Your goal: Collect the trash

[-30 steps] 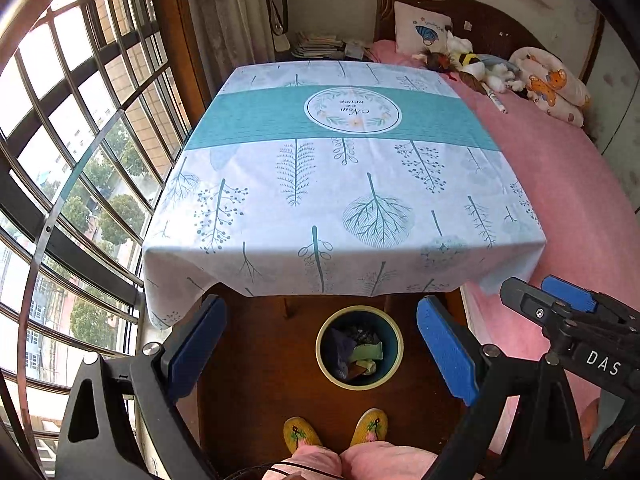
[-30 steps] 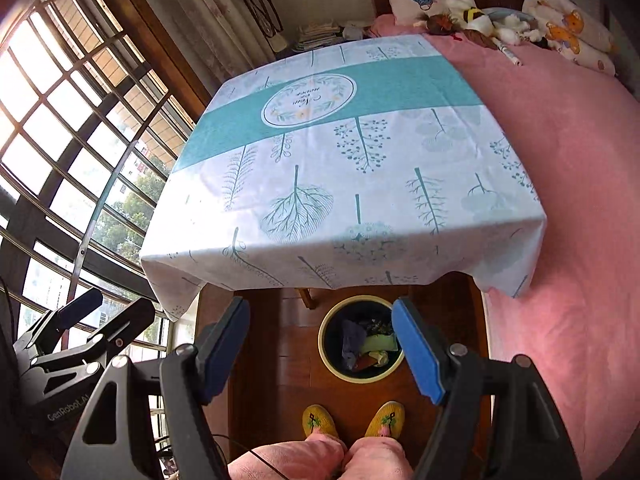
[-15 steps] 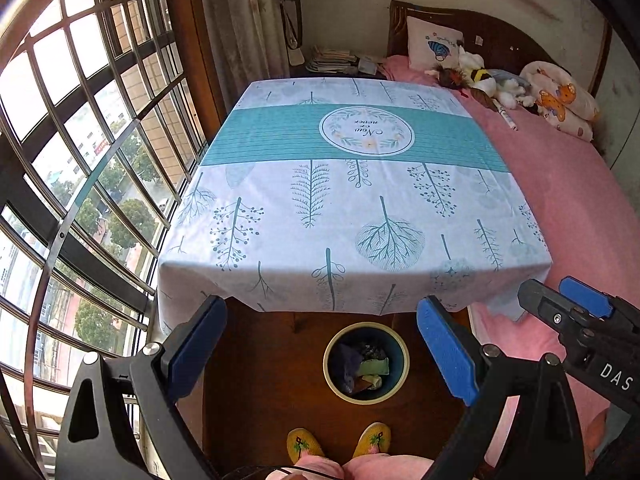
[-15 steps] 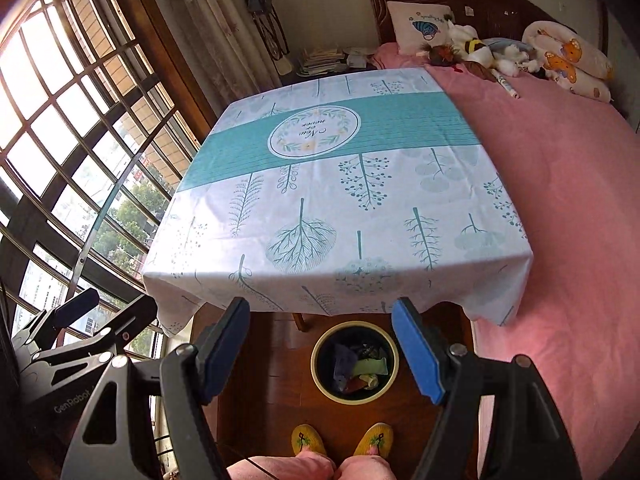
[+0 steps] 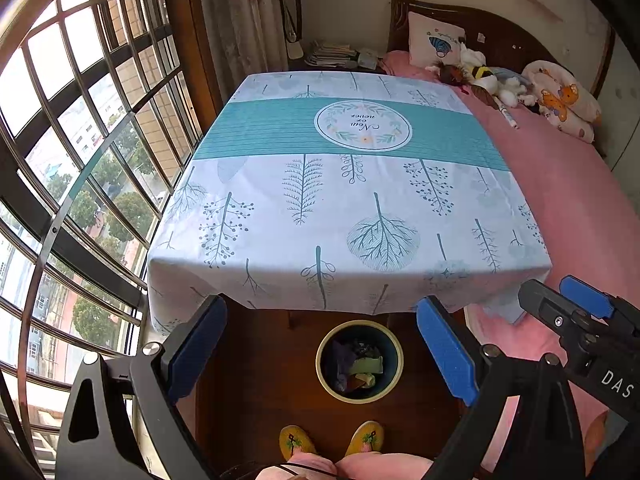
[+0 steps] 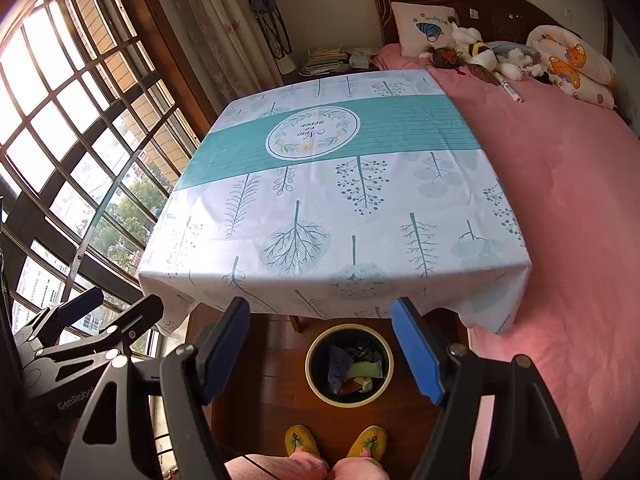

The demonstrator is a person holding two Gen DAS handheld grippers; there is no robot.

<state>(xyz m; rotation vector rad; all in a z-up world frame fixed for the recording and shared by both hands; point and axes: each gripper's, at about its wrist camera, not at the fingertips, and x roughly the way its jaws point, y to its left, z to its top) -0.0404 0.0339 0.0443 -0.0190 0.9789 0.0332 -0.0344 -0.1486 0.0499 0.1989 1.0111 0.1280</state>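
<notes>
Both my tongs spread, empty: left [image 5: 320, 350], right [image 6: 320, 350]. Bin [image 5: 394, 376] w/ trash [image 5: 360, 368] on floor under table's [image 5: 340, 208] near edge, framed betw. each pair of fingers.

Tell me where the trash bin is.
Both views: the trash bin stands on the floor below the table's near edge, ahead of the slippers.

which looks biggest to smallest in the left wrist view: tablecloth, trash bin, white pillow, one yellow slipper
1. tablecloth, by far the largest
2. trash bin
3. white pillow, though it sits much farther away, so its real size is unsure
4. yellow slipper, partly cut off by the person's legs
</notes>
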